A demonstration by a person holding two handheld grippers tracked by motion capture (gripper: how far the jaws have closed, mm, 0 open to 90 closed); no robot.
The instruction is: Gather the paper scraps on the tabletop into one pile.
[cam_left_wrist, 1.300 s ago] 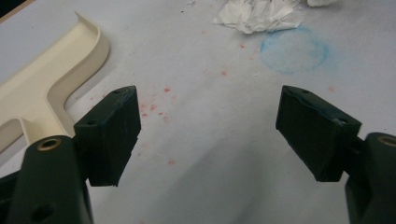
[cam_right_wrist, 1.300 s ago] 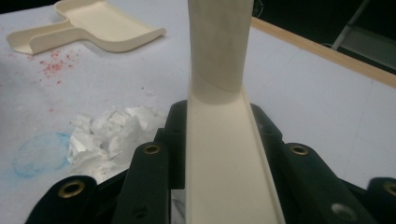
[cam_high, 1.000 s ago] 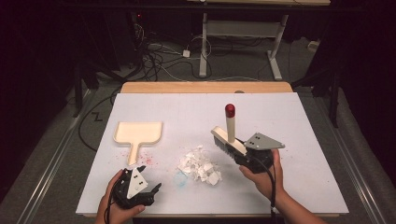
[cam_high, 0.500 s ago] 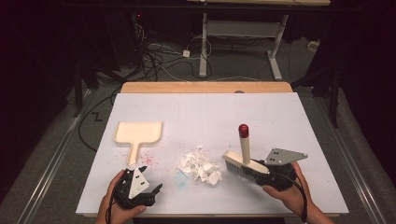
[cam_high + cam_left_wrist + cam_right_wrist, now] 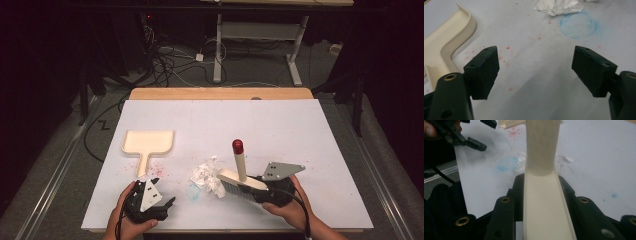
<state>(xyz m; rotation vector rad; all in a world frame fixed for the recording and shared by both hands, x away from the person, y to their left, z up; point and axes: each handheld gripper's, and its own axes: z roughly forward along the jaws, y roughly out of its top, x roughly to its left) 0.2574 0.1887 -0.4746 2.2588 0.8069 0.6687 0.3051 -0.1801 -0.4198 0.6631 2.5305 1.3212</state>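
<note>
bright lit table (image 5: 300, 130), dark surroundings, soft shadows, close gripper views blurred

The left tongs (image 5: 159, 206) are black, with a pale grey three-cornered plate on top pierced by small dark holes. A black cable trails from their rear. Their jaws are blocky, dark, wedge-shaped pads on rounded arms with brass-ringed screw holes. The right tongs (image 5: 260, 189) are black too, topped by a darker grey three-cornered plate with holes; brass-ringed holes sit behind their jaws, and a black cable trails back.

table (image 5: 320, 130) white | floor cables (image 5: 170, 60) | desk frame (image 5: 260, 35) behind
</note>
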